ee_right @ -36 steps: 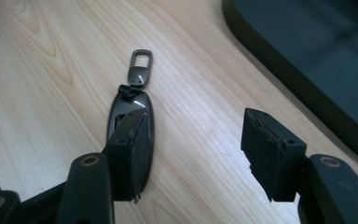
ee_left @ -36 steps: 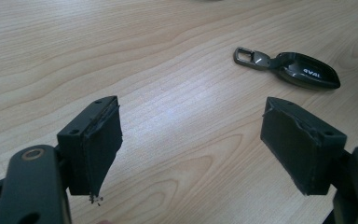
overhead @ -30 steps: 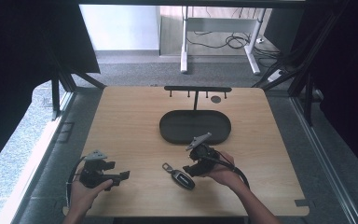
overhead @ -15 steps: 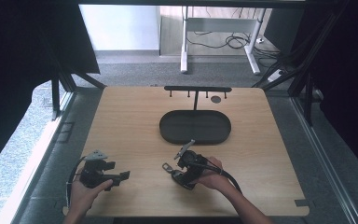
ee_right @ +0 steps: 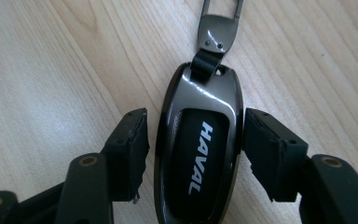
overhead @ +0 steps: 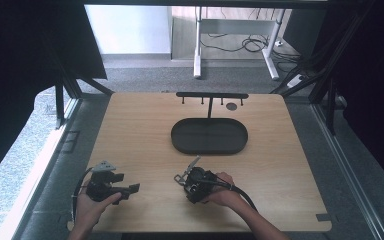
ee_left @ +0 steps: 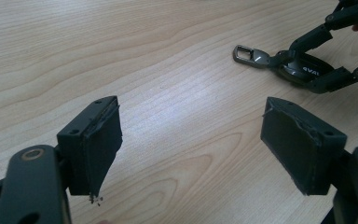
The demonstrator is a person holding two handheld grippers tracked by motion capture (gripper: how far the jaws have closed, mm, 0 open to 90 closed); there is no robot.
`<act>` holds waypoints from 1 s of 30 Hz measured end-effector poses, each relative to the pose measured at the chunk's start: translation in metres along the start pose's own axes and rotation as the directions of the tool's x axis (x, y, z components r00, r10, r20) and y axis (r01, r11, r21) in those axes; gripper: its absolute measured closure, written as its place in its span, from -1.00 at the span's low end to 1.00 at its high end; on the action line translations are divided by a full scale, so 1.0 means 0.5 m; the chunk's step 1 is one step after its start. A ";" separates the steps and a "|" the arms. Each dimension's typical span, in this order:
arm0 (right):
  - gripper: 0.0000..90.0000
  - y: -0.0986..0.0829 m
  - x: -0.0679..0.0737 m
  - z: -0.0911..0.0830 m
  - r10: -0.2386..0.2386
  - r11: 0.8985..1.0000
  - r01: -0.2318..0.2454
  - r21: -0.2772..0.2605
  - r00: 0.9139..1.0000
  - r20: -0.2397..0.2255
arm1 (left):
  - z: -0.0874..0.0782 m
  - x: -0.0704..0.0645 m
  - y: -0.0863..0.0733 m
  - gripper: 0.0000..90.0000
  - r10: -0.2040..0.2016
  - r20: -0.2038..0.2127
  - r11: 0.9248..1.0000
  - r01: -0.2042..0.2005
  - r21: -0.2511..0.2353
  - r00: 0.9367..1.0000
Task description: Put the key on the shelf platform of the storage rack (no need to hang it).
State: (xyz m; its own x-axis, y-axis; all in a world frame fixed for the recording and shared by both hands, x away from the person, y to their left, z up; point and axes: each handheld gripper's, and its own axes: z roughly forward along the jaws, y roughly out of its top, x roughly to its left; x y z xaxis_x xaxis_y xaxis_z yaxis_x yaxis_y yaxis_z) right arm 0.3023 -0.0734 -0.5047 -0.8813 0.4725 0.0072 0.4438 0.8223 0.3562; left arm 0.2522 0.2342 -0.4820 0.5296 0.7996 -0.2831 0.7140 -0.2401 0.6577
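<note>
Key fob [ee_right: 198, 158], dark, marked HAVAL: flat on worktop [overhead: 145, 130], front centre. Right gripper [ee_right: 193, 149] fingers straddle it, small gaps either side. Left gripper [ee_left: 191, 144] fingers wide apart, holding nothing.

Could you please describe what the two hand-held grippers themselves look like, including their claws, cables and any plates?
Both are black. The left gripper carries a grey three-cornered plate on top and a black cable looping behind. Its claw has two flat, rectangular, dark pads with frayed edges on linkage arms with round pivots. The right gripper has a claw of the same kind and trails a thick black cable.
</note>
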 end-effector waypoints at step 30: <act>0.10 -0.001 -0.027 -0.043 0.074 0.990 -0.078 -0.121 0.996 -0.043 | 0.005 -0.003 -0.001 -0.54 0.001 -0.002 1.000 -0.001 0.006 1.000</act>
State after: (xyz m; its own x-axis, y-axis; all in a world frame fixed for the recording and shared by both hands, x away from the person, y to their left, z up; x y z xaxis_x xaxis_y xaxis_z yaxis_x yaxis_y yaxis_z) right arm 0.3107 -0.0871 -0.4847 -0.8524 0.5176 0.0738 0.4885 0.7382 0.4652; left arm 0.2522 0.2319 -0.4836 0.5293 0.8005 -0.2812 0.7161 -0.2437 0.6540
